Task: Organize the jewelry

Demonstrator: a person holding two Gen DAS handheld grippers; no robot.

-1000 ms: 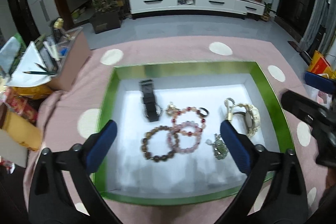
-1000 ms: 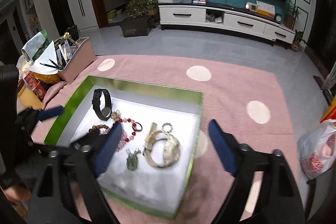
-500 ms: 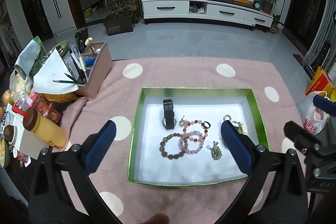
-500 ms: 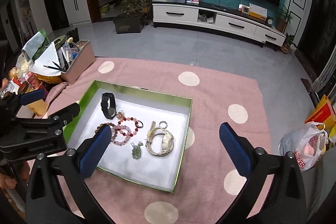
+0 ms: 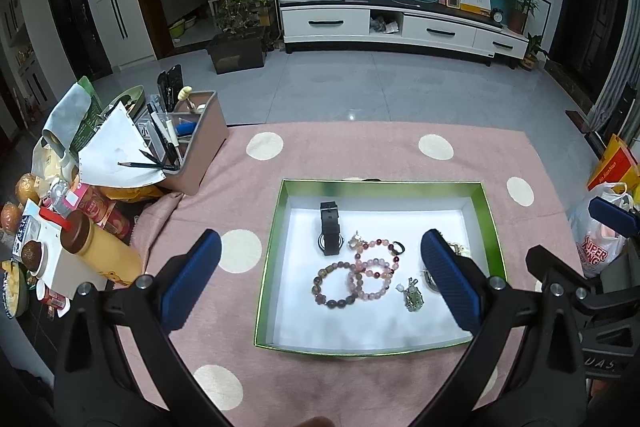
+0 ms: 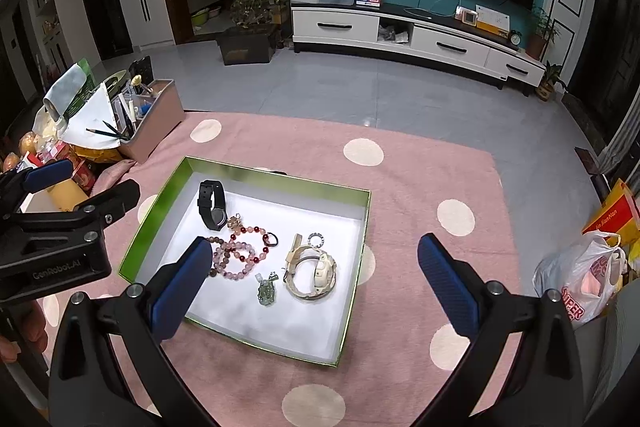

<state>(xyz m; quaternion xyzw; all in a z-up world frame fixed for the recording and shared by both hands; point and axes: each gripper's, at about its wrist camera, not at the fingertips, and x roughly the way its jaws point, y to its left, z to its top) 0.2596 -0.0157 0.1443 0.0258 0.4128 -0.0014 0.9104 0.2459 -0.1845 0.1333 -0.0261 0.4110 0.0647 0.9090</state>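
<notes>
A green-rimmed box (image 5: 276,227) with a white floor lies on the pink dotted cloth. In it are a black watch (image 5: 330,231), a brown bead bracelet (image 5: 334,287), pink bead bracelets (image 5: 372,277), a dark ring (image 5: 397,247) and a green pendant (image 5: 414,297). The right wrist view also shows cream bangles with a white watch (image 6: 314,277) and a small beaded ring (image 6: 316,239). My left gripper (image 5: 320,235) hangs open high above the box. My right gripper (image 6: 315,242) is open too, above the box's right half. Neither holds anything.
A pink organizer with pens and paper (image 5: 192,143) stands at the cloth's far left corner. A yellow bottle (image 5: 100,253) and snack packets crowd the left edge. A plastic bag (image 6: 580,279) and a red-yellow bag (image 6: 612,211) sit to the right.
Both grippers have lifted up and back from the box, so it looks smaller and more of the room shows. The jewelry has not moved.
</notes>
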